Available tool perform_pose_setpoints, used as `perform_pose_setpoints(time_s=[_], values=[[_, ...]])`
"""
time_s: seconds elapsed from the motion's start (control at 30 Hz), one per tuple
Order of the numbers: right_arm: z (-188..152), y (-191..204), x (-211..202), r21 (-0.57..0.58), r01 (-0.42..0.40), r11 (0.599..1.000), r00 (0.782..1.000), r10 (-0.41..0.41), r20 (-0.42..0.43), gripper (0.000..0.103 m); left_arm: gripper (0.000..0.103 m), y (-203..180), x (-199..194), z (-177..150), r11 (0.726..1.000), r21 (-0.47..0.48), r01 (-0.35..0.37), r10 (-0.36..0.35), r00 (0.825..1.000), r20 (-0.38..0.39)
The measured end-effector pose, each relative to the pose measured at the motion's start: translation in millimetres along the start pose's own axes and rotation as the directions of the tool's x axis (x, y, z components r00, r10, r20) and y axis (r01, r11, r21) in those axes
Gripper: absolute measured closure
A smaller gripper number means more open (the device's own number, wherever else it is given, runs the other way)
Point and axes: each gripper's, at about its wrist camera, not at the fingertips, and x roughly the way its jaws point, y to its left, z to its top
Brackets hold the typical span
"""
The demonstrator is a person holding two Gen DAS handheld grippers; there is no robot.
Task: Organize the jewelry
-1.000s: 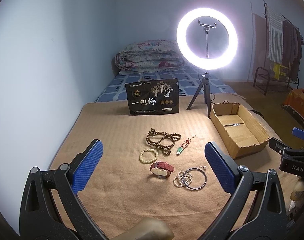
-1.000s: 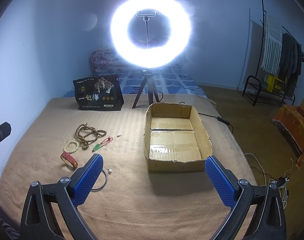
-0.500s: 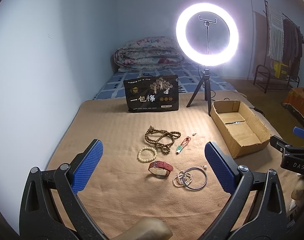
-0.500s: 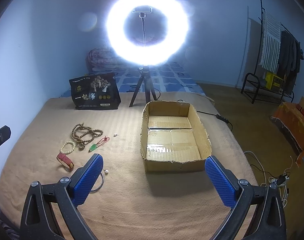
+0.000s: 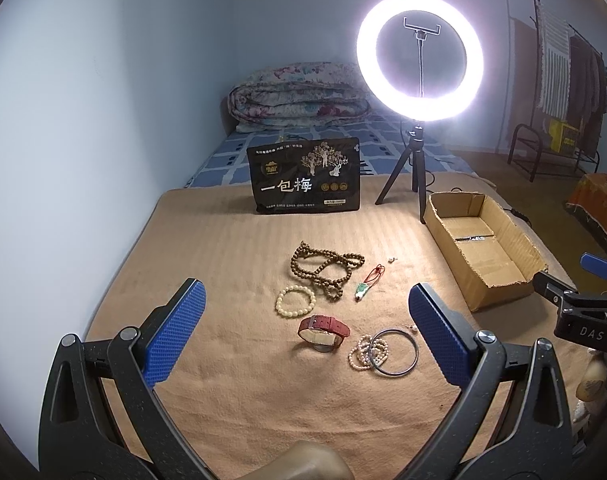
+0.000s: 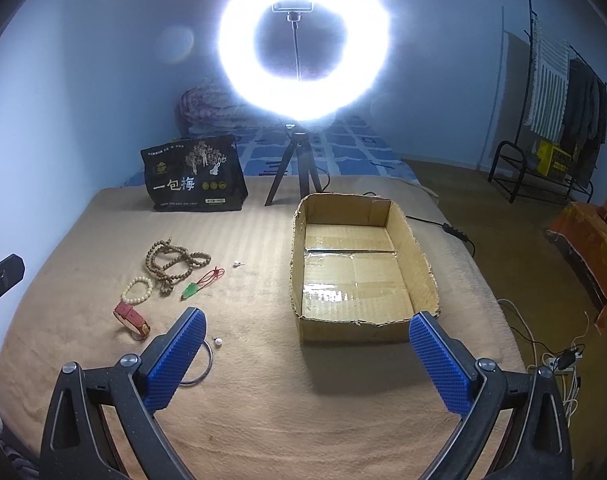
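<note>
Both grippers, left gripper (image 5: 305, 330) and right gripper (image 6: 307, 356), spread wide, holding nothing.
Jewelry lies on tan blanket (image 5: 231, 248): red watch (image 5: 323, 330), bangle (image 5: 395, 352), wooden beads (image 5: 323, 268); cardboard box (image 6: 417, 256) empty.

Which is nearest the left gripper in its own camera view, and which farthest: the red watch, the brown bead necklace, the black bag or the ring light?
1. Red watch, nearest, lying between the open fingers of the left gripper.
2. Brown bead necklace, mid-blanket, just beyond.
3. Black bag, standing at the blanket's far edge.
4. Ring light, on its tripod, right of the bag and slightly behind it.
</note>
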Motion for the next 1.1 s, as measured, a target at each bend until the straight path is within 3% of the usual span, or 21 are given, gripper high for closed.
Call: perform_pose_setpoints(time_s=[0.43, 0.67, 0.87, 1.1], values=[[-5.8, 11.8, 14.0, -0.022, -0.062, 0.998, 0.998, 0.062, -0.023, 0.0, 0.0, 4.3, 11.8, 1.3, 1.0, -0.019, 0.023, -0.024, 0.999, -0.048], [-10.1, 19.5, 29.5, -0.039, -0.114, 0.993, 0.99, 0.11, -0.09, 0.004, 0.0, 14.2, 28.7, -2.7, 0.999, -0.042, 0.019, -0.024, 0.994, -0.111], [-15.3, 33.6, 48.2, -0.051, -0.188, 0.981, 0.969, 0.176, -0.175, 0.011, 0.0, 22.3, 47.8, -6.2, 0.997, -0.072, 0.025, -0.038, 0.982, -0.184], [-26.7, 47.8, 77.6, -0.041, -0.245, 0.969, 0.928, 0.223, -0.299, 0.024, 0.0, 22.2, 71.1, -15.3, 0.997, -0.069, 0.046, -0.062, 0.964, -0.26]])
